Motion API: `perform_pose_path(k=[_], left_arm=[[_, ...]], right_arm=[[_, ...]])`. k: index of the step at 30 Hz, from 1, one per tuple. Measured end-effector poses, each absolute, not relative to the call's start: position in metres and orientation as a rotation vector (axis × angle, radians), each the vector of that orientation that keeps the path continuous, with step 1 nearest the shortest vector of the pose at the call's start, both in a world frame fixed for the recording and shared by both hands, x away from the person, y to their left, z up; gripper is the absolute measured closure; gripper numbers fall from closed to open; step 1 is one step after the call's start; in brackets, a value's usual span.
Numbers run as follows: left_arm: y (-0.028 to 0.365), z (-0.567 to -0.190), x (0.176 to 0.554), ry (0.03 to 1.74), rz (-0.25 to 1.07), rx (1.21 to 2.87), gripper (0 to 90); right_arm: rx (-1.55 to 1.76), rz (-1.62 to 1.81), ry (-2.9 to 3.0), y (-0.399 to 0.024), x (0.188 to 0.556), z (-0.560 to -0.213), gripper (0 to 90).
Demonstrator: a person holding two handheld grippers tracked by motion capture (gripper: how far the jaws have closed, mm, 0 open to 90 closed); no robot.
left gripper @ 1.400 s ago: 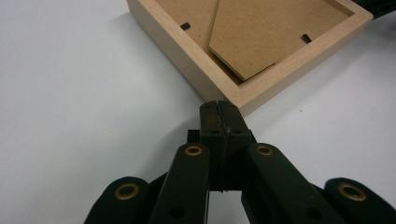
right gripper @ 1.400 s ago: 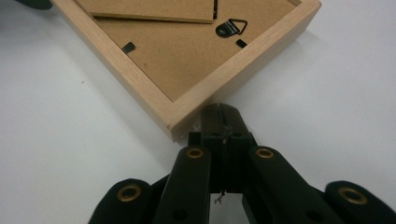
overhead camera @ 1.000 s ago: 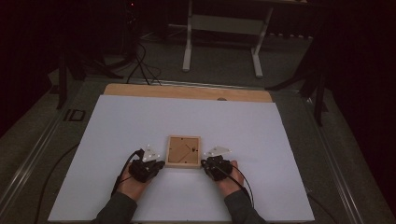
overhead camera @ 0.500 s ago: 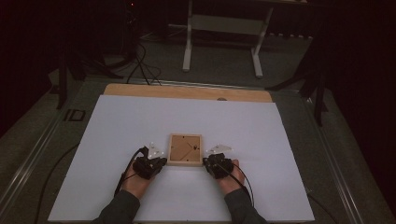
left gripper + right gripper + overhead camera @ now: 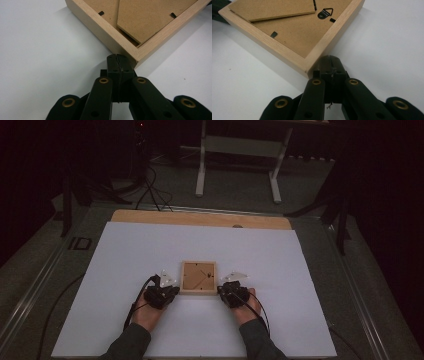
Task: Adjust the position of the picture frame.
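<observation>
A small square wooden picture frame (image 5: 198, 277) lies face down on the white table, its brown backboard and stand flap up. My left gripper (image 5: 168, 289) is shut with nothing between its jaws; its tips (image 5: 117, 58) rest at the frame's near left corner (image 5: 136, 55). My right gripper (image 5: 228, 289) is shut too and holds nothing, its tips (image 5: 329, 60) at the near right corner (image 5: 308, 65). A metal hanging ring (image 5: 325, 12) and small black tabs sit on the backboard (image 5: 294, 27). In the high view both hands lie just below the frame.
The white sheet (image 5: 125, 265) covers the table, with a strip of bare wood (image 5: 200, 218) along its far edge. Beyond it stands a white frame stand (image 5: 237, 150) on a dark floor with cables (image 5: 150, 190). Dark legs (image 5: 342, 215) stand at the right.
</observation>
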State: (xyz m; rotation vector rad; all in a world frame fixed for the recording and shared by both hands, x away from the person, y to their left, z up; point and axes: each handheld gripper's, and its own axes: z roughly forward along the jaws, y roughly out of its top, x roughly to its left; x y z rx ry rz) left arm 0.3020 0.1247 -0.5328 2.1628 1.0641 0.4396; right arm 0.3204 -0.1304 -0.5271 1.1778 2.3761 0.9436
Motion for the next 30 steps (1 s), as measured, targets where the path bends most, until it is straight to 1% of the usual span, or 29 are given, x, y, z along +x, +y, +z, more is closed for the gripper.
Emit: perform_pose_path(k=[14,20,26,30], left_arm=[[0.125,-0.533,0.305,1.068,0.433,2.164,89.9],[0.127,-0.532,0.306,1.062,0.412,2.158,89.5],[0.13,-0.53,0.305,1.068,0.416,2.143,88.9],[0.133,-0.527,0.304,1.078,0.425,2.121,86.8]], right_arm=[[1.173,0.959,2.377,-0.132,0.323,-0.528,89.9],[1.121,0.942,2.369,-0.131,0.322,-0.528,89.7],[1.089,0.942,2.344,-0.136,0.317,-0.521,88.5],[1.062,0.963,2.33,-0.143,0.312,-0.513,86.2]])
